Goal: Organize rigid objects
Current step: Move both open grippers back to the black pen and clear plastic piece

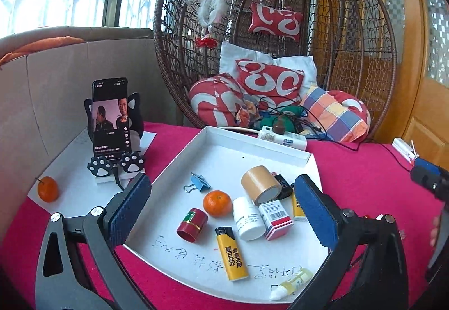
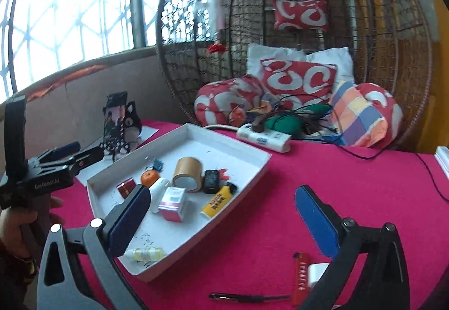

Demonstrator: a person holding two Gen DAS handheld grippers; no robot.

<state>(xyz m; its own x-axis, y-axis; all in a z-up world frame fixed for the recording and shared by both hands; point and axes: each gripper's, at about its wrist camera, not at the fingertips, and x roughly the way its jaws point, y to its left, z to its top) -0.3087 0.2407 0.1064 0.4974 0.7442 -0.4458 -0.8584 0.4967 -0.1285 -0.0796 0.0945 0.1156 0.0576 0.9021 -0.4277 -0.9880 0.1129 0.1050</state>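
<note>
A white tray [image 1: 254, 139] on the red cloth holds a tape roll [image 1: 261, 183], an orange [image 1: 217, 203], a red cylinder [image 1: 192, 225], a yellow lighter [image 1: 231, 253], a white bottle [image 1: 248, 221], a small red-and-white box [image 1: 275, 218], a blue binder clip [image 1: 197, 182] and a small tube [image 1: 291, 283]. My left gripper [image 1: 221, 178] hovers open over the tray's near side, nothing between its fingers. My right gripper [image 2: 223, 189] is open and empty over the tray's right edge [image 2: 247, 183]. A red lighter [image 2: 300, 276] and a black pen [image 2: 247, 297] lie on the cloth near it.
A second orange [image 1: 47, 189] sits on white paper beside a phone on a cat stand [image 1: 110, 119]. A power strip [image 1: 282, 138] with cables lies behind the tray. A wicker hanging chair [image 1: 350, 57] with cushions stands beyond. A person's hand [image 2: 16, 223] holds the left gripper.
</note>
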